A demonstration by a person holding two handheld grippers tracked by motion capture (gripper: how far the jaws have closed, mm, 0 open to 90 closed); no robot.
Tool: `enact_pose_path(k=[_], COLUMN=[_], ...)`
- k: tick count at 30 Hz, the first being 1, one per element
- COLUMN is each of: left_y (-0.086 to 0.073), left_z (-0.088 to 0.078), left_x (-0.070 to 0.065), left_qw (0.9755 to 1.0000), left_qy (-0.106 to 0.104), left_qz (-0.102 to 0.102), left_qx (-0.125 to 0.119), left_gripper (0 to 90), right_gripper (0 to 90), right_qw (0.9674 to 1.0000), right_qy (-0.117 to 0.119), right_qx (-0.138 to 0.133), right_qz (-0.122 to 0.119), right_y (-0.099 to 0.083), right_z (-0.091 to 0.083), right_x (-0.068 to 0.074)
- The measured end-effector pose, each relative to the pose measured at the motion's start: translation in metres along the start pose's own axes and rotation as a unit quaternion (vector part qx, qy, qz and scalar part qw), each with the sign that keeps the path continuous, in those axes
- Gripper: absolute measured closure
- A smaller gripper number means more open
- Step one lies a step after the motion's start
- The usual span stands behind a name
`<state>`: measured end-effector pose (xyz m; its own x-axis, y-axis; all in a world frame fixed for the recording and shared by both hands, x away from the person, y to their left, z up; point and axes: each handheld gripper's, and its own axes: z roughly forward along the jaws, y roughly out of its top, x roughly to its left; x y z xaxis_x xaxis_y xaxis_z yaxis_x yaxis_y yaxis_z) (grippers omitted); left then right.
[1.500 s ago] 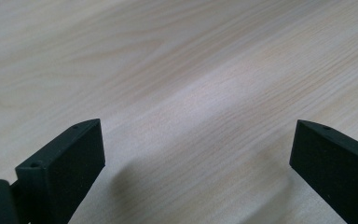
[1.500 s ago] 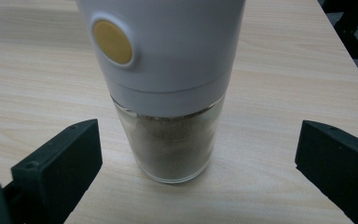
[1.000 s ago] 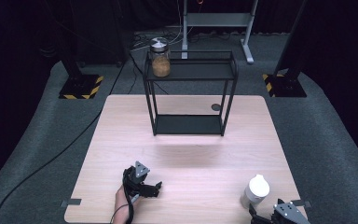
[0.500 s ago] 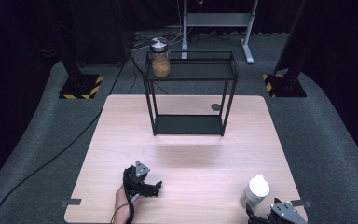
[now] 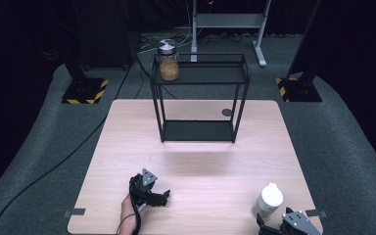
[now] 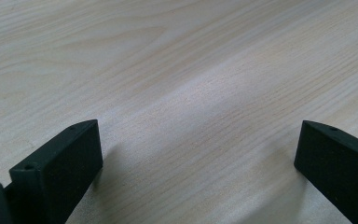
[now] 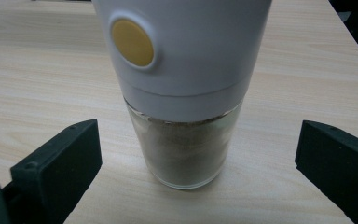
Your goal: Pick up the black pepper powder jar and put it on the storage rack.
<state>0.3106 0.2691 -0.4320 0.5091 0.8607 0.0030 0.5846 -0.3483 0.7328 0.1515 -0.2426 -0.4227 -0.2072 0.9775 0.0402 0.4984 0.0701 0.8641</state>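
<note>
A: The grinder (image 7: 186, 88) at five o'clock on the desk (image 5: 196, 161)?
B: White top, round yellow button, clear glass with grey-brown powder.
A: The desk?
B: Pale wood grain.
A: At twelve o'clock?
B: Black rack (image 5: 199, 95); jar (image 5: 168, 60), silver lid, orange-brown contents.

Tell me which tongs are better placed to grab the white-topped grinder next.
Right. The right tongs are open with the grinder standing upright between the jaws, not yet touched. The left tongs are open over bare table, well across from it.
</note>
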Motion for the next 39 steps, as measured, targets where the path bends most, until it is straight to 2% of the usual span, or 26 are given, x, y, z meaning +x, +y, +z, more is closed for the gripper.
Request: enact_pose_path(k=[5, 8, 16, 21, 30, 33, 36, 37, 39], left_y=[0.0, 0.001, 0.001, 0.001, 0.001, 0.001, 0.001, 0.001, 0.001], left_z=[0.0, 0.001, 0.001, 0.001, 0.001, 0.001, 0.001, 0.001, 0.001], left_x=[0.0, 0.0, 0.0, -0.001, -0.001, -0.001, -0.001, -0.002, -0.002], left_qw=[1.0, 1.0, 1.0, 1.0, 1.0, 1.0, 1.0, 1.0, 1.0], left_qy=[0.0, -0.001, 0.0, 0.001, 0.001, 0.002, 0.002, 0.002, 0.002], left_qz=[0.001, 0.001, 0.002, 0.004, 0.006, 0.006, 0.008, 0.008, 0.007], left_qx=[0.001, 0.0, 0.0, 0.0, 0.0, 0.0, -0.001, -0.001, -0.001], left_gripper=[0.1, 0.1, 0.2, 0.2, 0.2, 0.2, 0.2, 0.2, 0.2], right_gripper=[0.0, 0.0, 0.0, 0.0, 0.0, 7.1, 26.4, 29.6, 30.0], right_qw=[0.9999, 0.9999, 0.9993, 0.9985, 0.9972, 0.9957, 0.9935, 0.9927, 0.9921], right_qy=[-0.006, -0.001, -0.001, 0.008, 0.007, 0.004, 0.021, 0.025, 0.021], right_qx=[-0.012, -0.011, -0.037, -0.054, -0.074, -0.093, -0.112, -0.118, -0.122], right_qz=[0.007, 0.011, 0.006, 0.004, -0.003, -0.004, -0.007, -0.011, -0.021], right_y=[-0.005, -0.008, -0.013, -0.017, -0.015, -0.02, -0.027, -0.029, -0.03], right_z=[0.004, 0.014, 0.031, 0.044, 0.053, 0.054, 0.055, 0.056, 0.057], right_x=[0.004, 0.003, -0.002, -0.009, -0.009, -0.007, -0.008, -0.008, -0.005])
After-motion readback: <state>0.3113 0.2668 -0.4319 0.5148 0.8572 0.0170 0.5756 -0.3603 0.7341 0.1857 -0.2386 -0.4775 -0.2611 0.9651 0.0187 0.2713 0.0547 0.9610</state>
